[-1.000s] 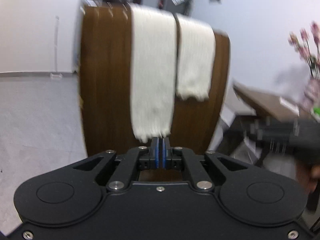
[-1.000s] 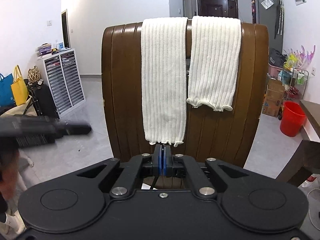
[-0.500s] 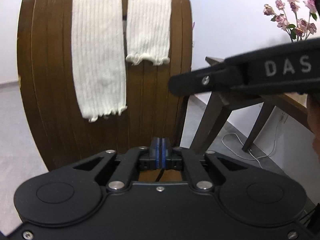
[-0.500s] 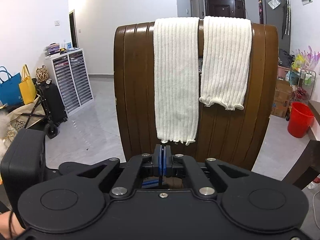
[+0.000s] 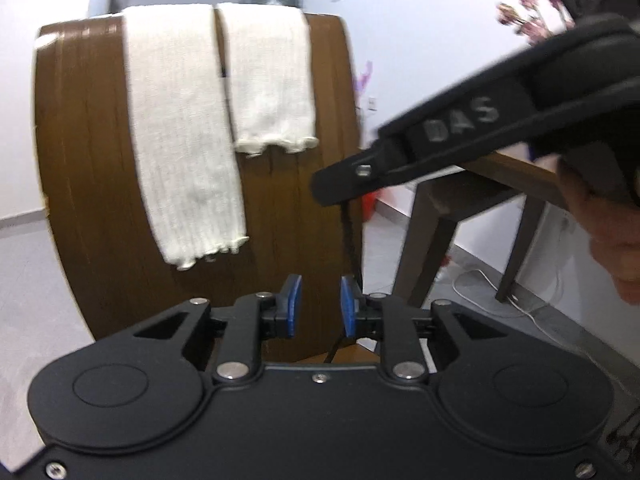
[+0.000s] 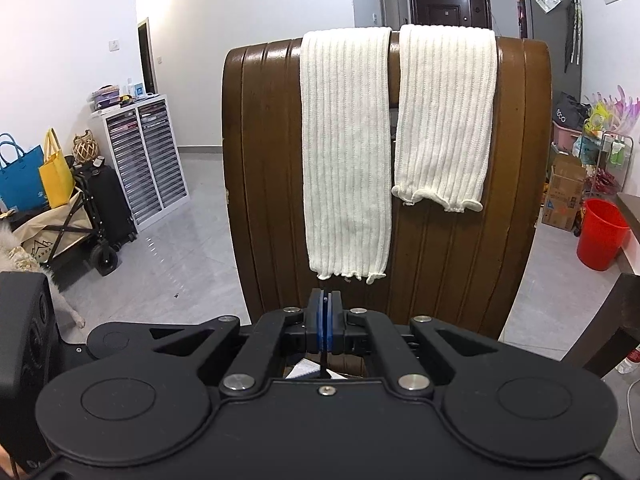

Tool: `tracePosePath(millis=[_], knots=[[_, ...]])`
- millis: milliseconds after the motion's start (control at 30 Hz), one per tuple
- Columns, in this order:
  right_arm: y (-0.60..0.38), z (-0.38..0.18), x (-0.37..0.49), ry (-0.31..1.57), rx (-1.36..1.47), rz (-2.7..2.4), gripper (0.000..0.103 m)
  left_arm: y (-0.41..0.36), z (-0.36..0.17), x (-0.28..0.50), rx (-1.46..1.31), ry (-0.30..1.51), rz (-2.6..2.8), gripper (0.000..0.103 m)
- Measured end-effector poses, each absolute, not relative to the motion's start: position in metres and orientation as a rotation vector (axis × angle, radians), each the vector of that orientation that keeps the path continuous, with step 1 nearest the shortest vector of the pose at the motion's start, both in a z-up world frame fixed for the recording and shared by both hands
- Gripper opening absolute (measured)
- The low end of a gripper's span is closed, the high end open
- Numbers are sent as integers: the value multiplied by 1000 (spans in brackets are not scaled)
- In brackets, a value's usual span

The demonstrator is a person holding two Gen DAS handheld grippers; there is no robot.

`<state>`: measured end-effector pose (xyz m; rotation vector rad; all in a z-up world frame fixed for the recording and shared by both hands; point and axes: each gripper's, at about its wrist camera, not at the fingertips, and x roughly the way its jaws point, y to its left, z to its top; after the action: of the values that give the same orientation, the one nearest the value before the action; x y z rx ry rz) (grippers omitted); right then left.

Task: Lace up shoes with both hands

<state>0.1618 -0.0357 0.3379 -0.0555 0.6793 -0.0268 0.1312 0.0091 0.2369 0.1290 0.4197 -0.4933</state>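
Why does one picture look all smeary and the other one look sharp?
Left wrist view: motion blur smears the chair back, the white cloths and the flowers. Right wrist view: crisp and evenly lit, with the cloth ribs and the red bucket clear, though the fisheye lens bends the walls at the edges.

I see glossy dark wood on the chair back (image 6: 432,264), grooved lengthwise, with two ribbed cream knit cloths (image 6: 346,152) draped over it. My left gripper (image 5: 316,312) is matt black plastic with smooth blue pads (image 5: 291,306) and bright metal screws; the floor (image 6: 192,256) is polished tile.
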Motion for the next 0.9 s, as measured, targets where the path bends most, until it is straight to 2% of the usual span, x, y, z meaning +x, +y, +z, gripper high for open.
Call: tracePosePath(millis=[67, 100, 133, 200, 367, 400, 433, 467, 500, 767, 833, 867, 900], knots=[[-38, 336, 162, 685, -56, -35, 2, 12, 239, 127, 128, 417, -506, 30], [-39, 335, 163, 688, -56, -39, 2, 14, 240, 125, 121, 416, -512, 37], [-41, 335, 163, 691, -56, -43, 2, 16, 240, 123, 115, 415, -517, 55], [-44, 333, 163, 693, -56, -48, 2, 17, 241, 119, 125, 406, -543, 69], [-44, 331, 160, 690, -47, -35, 2, -2, 238, 128, 183, 442, -547, 68], [-42, 331, 160, 689, -47, -29, 2, -5, 236, 131, 191, 450, -545, 63], [-40, 331, 159, 690, -47, -21, 2, -7, 235, 133, 195, 454, -549, 44], [-38, 332, 159, 689, -52, -16, 2, -9, 234, 135, 190, 462, -549, 35], [-37, 332, 158, 688, -56, -14, 2, -9, 233, 137, 176, 468, -544, 3], [-38, 324, 156, 675, -37, -18, 4, 0, 229, 140, 83, 470, -558, 2], [-38, 320, 156, 670, -31, -23, 18, 6, 229, 142, 40, 475, -546, 2], [-38, 318, 155, 668, -27, -25, 44, 9, 229, 144, 23, 474, -541, 2], [-39, 316, 155, 665, -24, -27, 66, 11, 229, 144, 14, 473, -538, 2]])
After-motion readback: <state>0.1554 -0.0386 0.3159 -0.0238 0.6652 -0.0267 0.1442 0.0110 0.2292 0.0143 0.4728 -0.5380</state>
